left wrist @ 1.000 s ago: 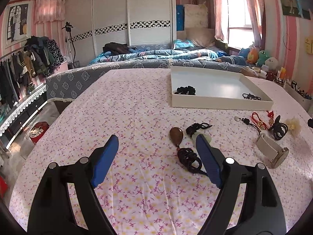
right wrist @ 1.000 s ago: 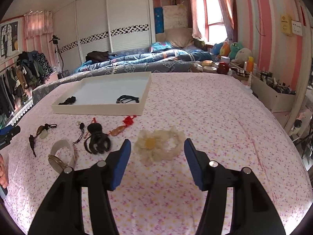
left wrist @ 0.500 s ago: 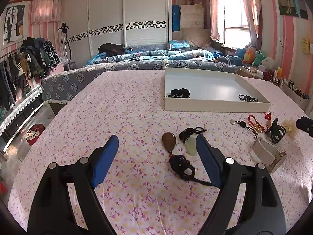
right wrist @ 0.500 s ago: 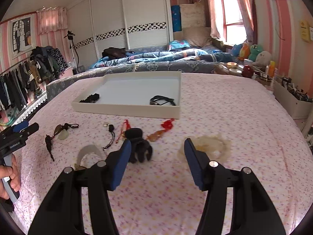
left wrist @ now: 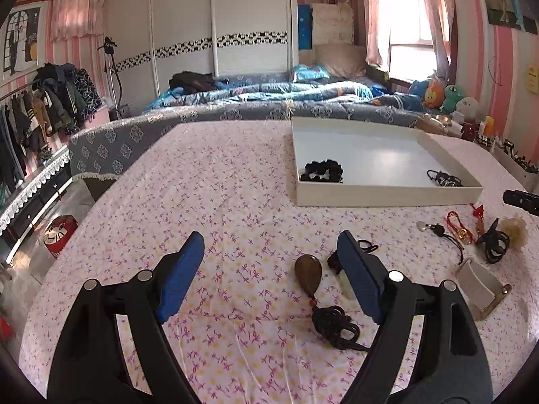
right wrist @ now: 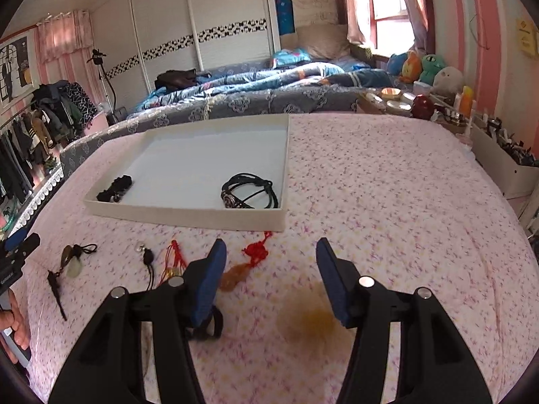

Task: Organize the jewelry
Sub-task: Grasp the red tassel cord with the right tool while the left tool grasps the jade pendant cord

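In the left wrist view my left gripper (left wrist: 269, 271) is open over the flowered cloth. A brown teardrop pendant (left wrist: 308, 274) on a dark knotted cord (left wrist: 333, 326) lies just inside its right finger, untouched. A pale jade pendant (left wrist: 347, 291) is half hidden behind that finger. My right gripper (right wrist: 269, 269) is open too. An amber pendant with a red knot (right wrist: 235, 277) lies between its fingers, and a blurred pale scrunchie (right wrist: 313, 320) sits lower down. A black hair claw (right wrist: 209, 325) is under its left finger. The white tray (right wrist: 188, 217) holds a black cord bracelet (right wrist: 249, 190) and black beads (right wrist: 114, 188).
A red cord charm (right wrist: 175, 262) and a small bead on a black cord (right wrist: 148, 259) lie left of my right gripper. A silver cuff (left wrist: 481, 286) rests at the right of the left wrist view. A white bin (right wrist: 505, 168) and bottles line the right edge. A bed stands behind.
My right gripper has moved toward the tray; the scrunchie, once between its fingers, now lies low in the view. The left gripper has edged closer to the brown pendant. Both jaws stay apart.
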